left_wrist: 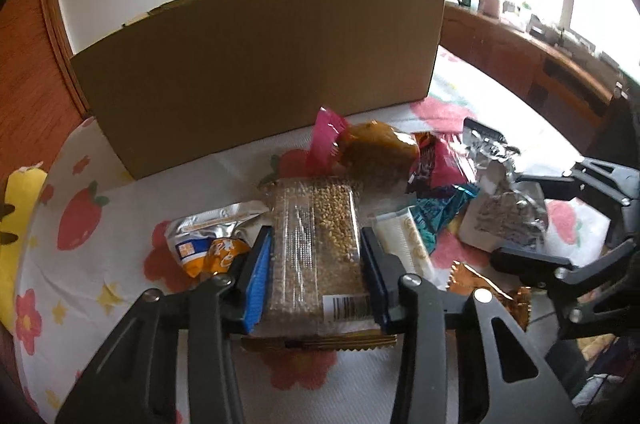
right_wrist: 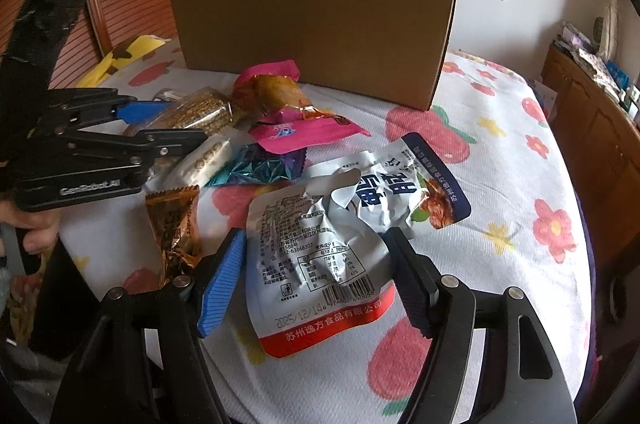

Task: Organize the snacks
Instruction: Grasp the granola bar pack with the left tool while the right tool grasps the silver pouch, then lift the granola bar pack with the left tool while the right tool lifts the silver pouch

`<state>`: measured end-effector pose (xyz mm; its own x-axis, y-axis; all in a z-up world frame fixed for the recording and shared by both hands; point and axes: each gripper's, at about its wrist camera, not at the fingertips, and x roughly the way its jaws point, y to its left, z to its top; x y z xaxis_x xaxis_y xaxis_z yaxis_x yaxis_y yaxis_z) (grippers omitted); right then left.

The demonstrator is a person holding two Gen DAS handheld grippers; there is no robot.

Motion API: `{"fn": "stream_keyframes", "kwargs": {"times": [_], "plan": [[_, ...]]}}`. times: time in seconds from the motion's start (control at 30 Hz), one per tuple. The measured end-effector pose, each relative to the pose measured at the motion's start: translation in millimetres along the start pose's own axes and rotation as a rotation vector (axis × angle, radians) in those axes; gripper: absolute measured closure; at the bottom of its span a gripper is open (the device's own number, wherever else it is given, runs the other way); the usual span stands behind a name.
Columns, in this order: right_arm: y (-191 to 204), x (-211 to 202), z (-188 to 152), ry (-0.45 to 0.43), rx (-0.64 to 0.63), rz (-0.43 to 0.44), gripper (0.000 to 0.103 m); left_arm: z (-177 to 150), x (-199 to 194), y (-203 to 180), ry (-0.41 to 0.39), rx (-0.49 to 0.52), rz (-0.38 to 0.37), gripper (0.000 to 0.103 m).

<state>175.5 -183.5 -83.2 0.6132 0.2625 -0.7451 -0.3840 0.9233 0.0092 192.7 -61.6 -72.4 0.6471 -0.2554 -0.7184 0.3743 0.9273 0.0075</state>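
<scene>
My left gripper (left_wrist: 316,244) is shut on a clear pack of grain bars (left_wrist: 316,248), its blue pads against both long sides; the pack lies over a gold wrapper on the bed. My right gripper (right_wrist: 316,244) straddles a crumpled silver pouch with blue print and a red bottom band (right_wrist: 320,256), both fingers touching its sides. A pile of snacks lies between: a pink-wrapped brown snack (left_wrist: 372,148) (right_wrist: 280,96), a white bar (left_wrist: 404,236), a teal wrapper (right_wrist: 256,168), a gold wrapper (right_wrist: 172,224). A brown cardboard box (left_wrist: 256,64) (right_wrist: 316,32) stands behind the pile.
The bedsheet (right_wrist: 500,184) is white with strawberries and flowers. A silver-and-orange pouch (left_wrist: 208,240) lies left of the grain bars. A yellow plush (left_wrist: 20,216) is at the far left. A wooden cabinet (left_wrist: 532,64) with clutter runs along the window side.
</scene>
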Motion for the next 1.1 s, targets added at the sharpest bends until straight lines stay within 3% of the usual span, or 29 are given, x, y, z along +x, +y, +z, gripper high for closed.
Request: {"fn": "stream_keyframes", "kwargs": {"times": [0.4,1.1], "plan": [[1,1,0,-0.001,0.004,0.000,0.029,-1,-45,30,-0.123,-0.095,-0.012,0.062],[2,1,0,0.004,0.008,-0.008,0.030,-29,-58,26,-0.140,-0.145,-0.015,0.062]]}}
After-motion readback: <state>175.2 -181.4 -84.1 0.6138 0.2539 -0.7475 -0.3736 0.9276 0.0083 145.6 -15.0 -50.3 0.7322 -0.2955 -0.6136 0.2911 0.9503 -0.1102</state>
